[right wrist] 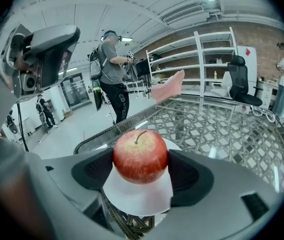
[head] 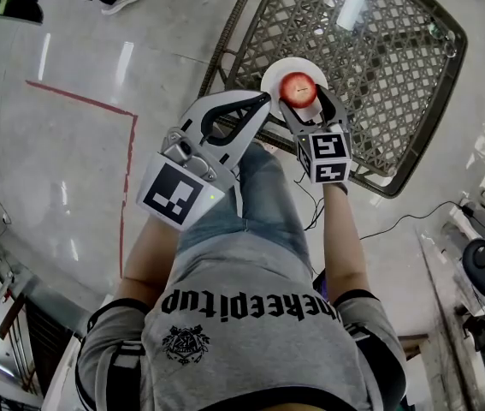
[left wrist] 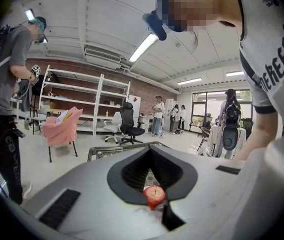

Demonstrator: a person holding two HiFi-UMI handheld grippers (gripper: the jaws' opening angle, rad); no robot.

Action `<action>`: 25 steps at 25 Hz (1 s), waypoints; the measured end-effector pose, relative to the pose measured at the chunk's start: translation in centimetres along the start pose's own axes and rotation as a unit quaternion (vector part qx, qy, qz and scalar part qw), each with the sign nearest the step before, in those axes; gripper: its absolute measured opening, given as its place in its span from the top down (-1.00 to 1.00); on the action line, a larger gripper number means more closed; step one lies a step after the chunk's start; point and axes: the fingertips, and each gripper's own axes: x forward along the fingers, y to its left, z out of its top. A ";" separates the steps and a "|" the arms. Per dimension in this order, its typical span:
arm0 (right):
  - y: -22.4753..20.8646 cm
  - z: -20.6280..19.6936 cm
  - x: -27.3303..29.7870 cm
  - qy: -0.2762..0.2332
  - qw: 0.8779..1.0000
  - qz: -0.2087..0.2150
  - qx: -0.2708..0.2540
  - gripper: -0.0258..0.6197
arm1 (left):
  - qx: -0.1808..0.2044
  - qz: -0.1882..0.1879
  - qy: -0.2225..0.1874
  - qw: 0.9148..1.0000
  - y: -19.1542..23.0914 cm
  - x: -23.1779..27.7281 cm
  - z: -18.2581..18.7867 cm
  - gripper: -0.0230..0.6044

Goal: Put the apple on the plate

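The right gripper (right wrist: 142, 170) is clamped on the apple (right wrist: 140, 161), one jaw pressed against each side of it, stem up. Directly beneath the gripped apple, just past the jaw tips, lies the white plate (right wrist: 139, 198) on the lattice-topped table (head: 396, 75). Whether the apple touches the plate cannot be told. The left gripper (head: 259, 103) is held just to the left of the right one, near the table's edge, its jaw tips closed together with nothing between them.
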 end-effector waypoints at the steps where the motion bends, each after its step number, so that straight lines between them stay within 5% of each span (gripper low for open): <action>1: 0.0 0.0 0.0 0.002 1.000 0.001 0.000 -0.23 | -0.002 0.000 0.000 1.000 0.0 0.0 0.0 0.85; 19: 0.8 2.5 -2.1 -0.031 0.999 -0.030 -0.015 -0.21 | 0.001 -0.018 -0.006 1.000 -0.3 -1.3 0.1 0.85; 25: 1.9 4.1 -4.5 -0.049 0.997 -0.057 -0.002 0.08 | 0.015 -0.057 -0.019 0.998 -0.8 -2.5 1.3 0.85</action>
